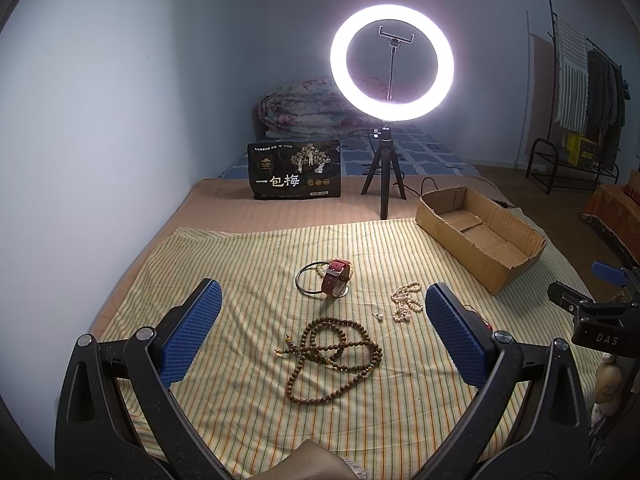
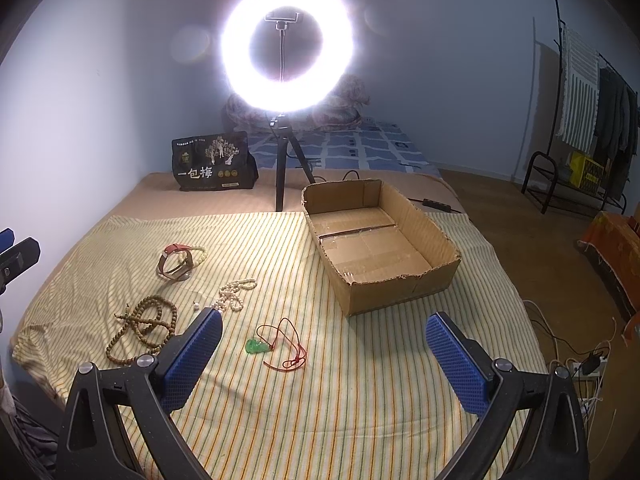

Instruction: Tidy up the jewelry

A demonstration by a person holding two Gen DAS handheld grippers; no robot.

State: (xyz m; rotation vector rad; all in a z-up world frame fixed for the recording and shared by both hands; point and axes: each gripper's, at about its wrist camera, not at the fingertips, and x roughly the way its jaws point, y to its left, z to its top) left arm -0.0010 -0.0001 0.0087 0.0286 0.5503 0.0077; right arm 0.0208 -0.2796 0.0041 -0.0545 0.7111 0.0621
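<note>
I am holding both claws wide and empty: the right claw (image 2: 324, 346) is facing the pendant (image 2: 256, 347), while the left claw (image 1: 322, 326) is facing the beads (image 1: 332, 354).

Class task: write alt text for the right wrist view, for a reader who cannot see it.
An open claw hovers over a striped cloth above a green pendant on a red cord. A wooden bead necklace, pearls and a red-strapped watch lie left; an empty cardboard box sits ahead.
</note>
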